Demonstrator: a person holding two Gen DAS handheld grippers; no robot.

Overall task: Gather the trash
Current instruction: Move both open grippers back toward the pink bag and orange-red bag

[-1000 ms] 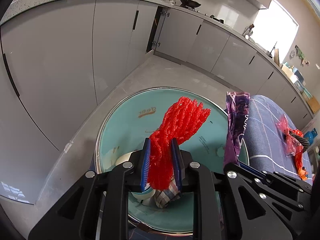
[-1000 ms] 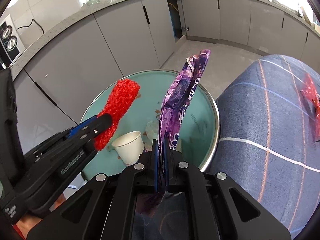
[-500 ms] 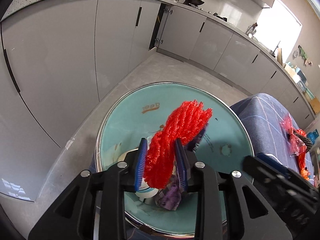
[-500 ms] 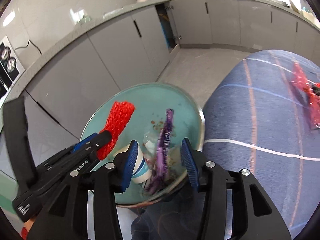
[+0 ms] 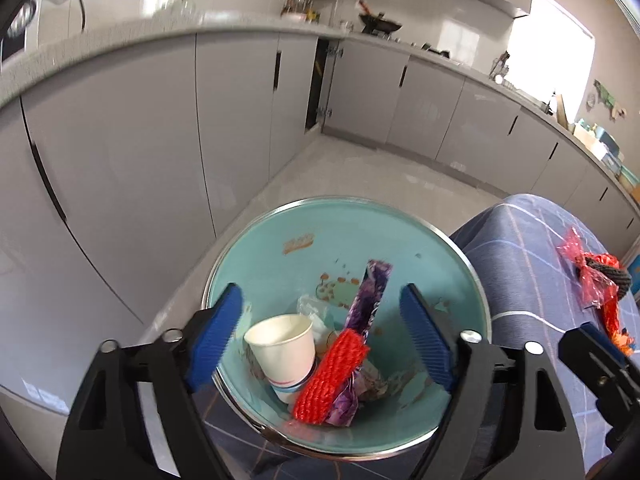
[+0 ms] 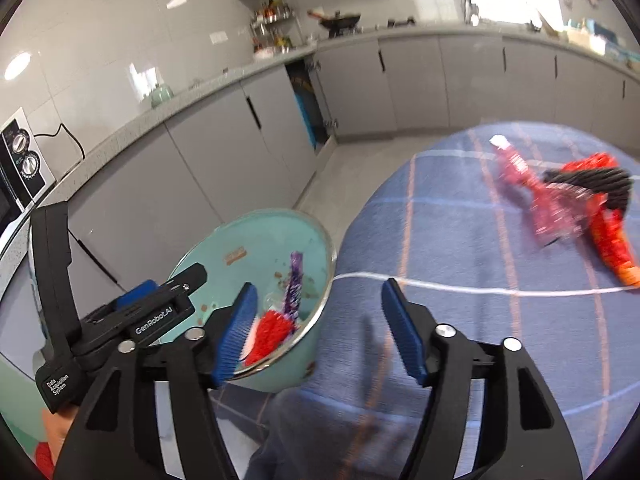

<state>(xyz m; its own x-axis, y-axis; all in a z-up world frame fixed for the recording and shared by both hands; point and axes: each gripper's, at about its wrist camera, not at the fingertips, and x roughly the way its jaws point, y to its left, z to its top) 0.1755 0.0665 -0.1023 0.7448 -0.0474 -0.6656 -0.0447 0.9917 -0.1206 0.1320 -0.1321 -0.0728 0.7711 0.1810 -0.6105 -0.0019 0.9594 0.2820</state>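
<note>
A teal trash bin (image 5: 304,224) with a metal rim stands on the floor beside the table. Inside lie a white paper cup (image 5: 282,346), red foam netting (image 5: 332,376) and a purple wrapper (image 5: 370,300). My left gripper (image 5: 326,338) is open and empty above the bin. My right gripper (image 6: 320,332) is open and empty over the table edge, with the bin (image 6: 256,240) to its left. The left gripper (image 6: 160,308) also shows in the right wrist view. A red wrapper with a dark netted item (image 6: 576,192) lies on the table.
The table has a blue checked cloth (image 6: 460,248). Grey kitchen cabinets (image 5: 140,160) run along the wall behind the bin, one door ajar. The same red trash (image 5: 596,280) shows at the right of the left wrist view.
My left gripper opened and the red netting dropped into the bin. My right gripper, having released the purple wrapper into the bin, swung right toward the table.
</note>
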